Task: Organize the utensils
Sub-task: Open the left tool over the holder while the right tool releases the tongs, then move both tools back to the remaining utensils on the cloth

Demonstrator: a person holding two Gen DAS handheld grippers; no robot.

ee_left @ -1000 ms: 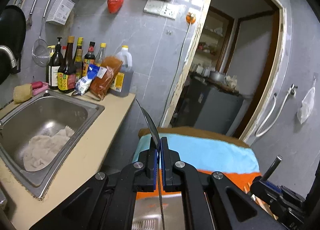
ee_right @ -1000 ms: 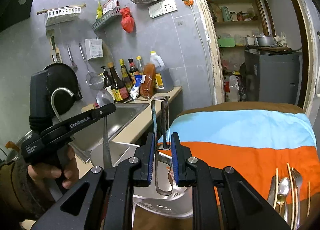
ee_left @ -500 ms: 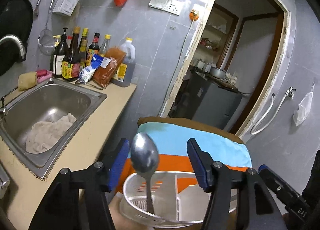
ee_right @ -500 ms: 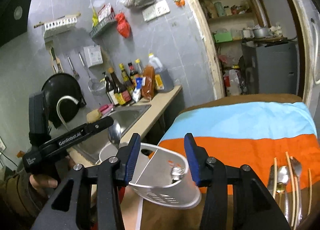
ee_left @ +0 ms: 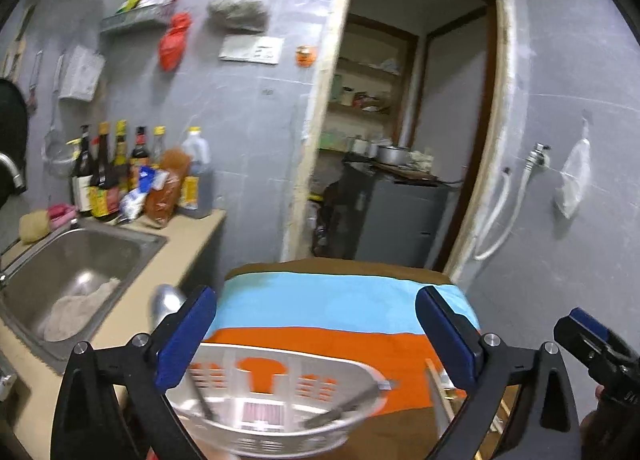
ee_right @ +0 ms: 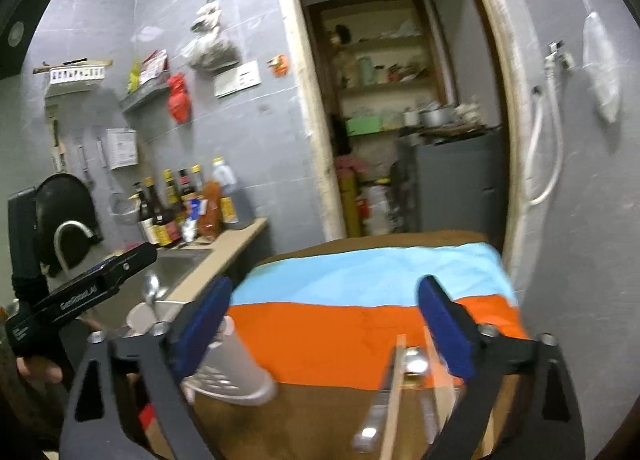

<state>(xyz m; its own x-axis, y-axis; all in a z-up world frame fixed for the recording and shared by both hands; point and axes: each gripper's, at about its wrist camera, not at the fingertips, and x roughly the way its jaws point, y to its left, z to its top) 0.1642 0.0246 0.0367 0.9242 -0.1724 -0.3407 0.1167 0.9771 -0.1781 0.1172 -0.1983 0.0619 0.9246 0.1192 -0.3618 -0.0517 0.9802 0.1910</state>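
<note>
A white plastic utensil holder (ee_left: 280, 404) stands on the striped cloth (ee_left: 340, 308) right below my left gripper (ee_left: 316, 336), which is open and empty. A metal spoon (ee_left: 166, 302) stands in the holder at its left side. In the right wrist view the holder (ee_right: 232, 372) is at lower left with the spoon (ee_right: 151, 292) sticking up. My right gripper (ee_right: 320, 332) is open and empty above the cloth (ee_right: 360, 300). Several loose utensils (ee_right: 400, 392), among them chopsticks and spoons, lie on the table below it, blurred.
A steel sink (ee_left: 76, 280) with a rag is on the counter at left. Sauce bottles (ee_left: 120, 175) line the wall behind it. A doorway (ee_left: 400, 179) with a grey cabinet lies ahead. The left gripper's body (ee_right: 80, 296) shows at the left of the right wrist view.
Both grippers opened: the left let go of the spoon and the right let go of its metal utensil, both into the holder. The right gripper moved right over the loose utensils.
</note>
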